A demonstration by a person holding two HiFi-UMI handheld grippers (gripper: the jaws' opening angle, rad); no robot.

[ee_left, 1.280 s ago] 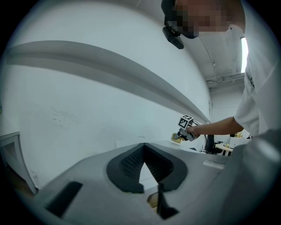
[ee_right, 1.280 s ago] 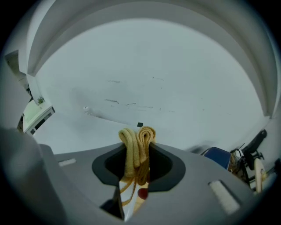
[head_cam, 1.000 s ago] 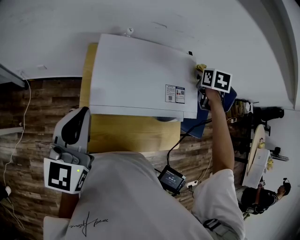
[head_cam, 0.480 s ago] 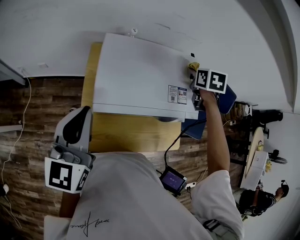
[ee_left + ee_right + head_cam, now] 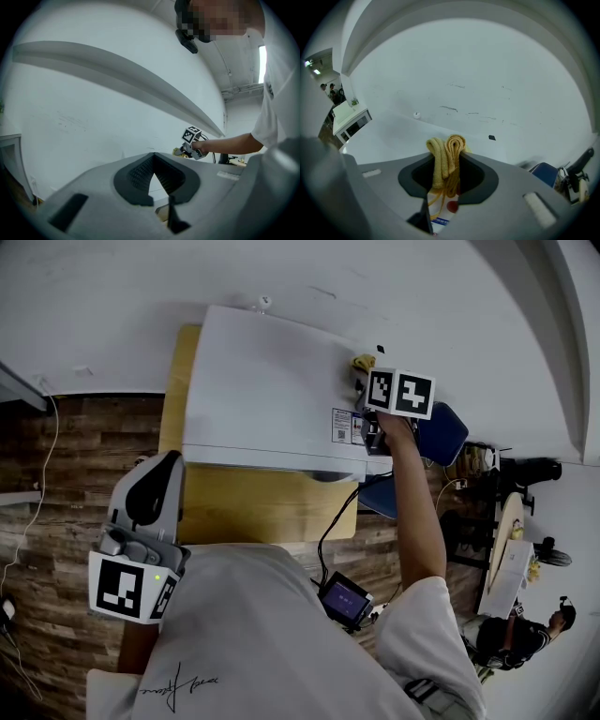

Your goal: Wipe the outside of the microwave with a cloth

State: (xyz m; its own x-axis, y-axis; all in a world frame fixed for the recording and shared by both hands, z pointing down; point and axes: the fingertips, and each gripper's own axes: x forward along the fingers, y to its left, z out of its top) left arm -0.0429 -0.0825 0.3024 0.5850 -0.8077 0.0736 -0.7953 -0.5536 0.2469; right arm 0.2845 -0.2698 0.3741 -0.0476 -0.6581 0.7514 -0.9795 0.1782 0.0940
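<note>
Yellow terry cloth (image 5: 446,152) is clamped, folded double, between the jaws of the right gripper (image 5: 447,157); a loose strand hangs below the clamp.

**Position of the work.** The white microwave (image 5: 272,381) stands on a wooden table (image 5: 262,512) against the far wall. Its long axis runs left to right. In the head view the cloth sits at the far right corner of the microwave's top, just beyond the printed label (image 5: 349,426).

**Governing relation.** From the right gripper, nearly all of the top panel lies to the left and towards the near edge. A wiping stroke from this corner would probably have to travel leftward along the long axis. The right hand is the nearer one by a wide margin.

**Left gripper.** The left gripper (image 5: 152,176) is held at the near left, well apart from the microwave. Its pads meet at the tips with nothing between them.

**Differences between views.**
- The right gripper view shows the grip on the cloth directly; in the head view the marker cube covers those jaws.
- The head view shows the full extent of the top panel, which the right gripper view shows only as a shallow white plane.
- The left gripper view shows the right gripper side-on at a distance.
- No view confirms whether the cloth presses on the panel.
</note>
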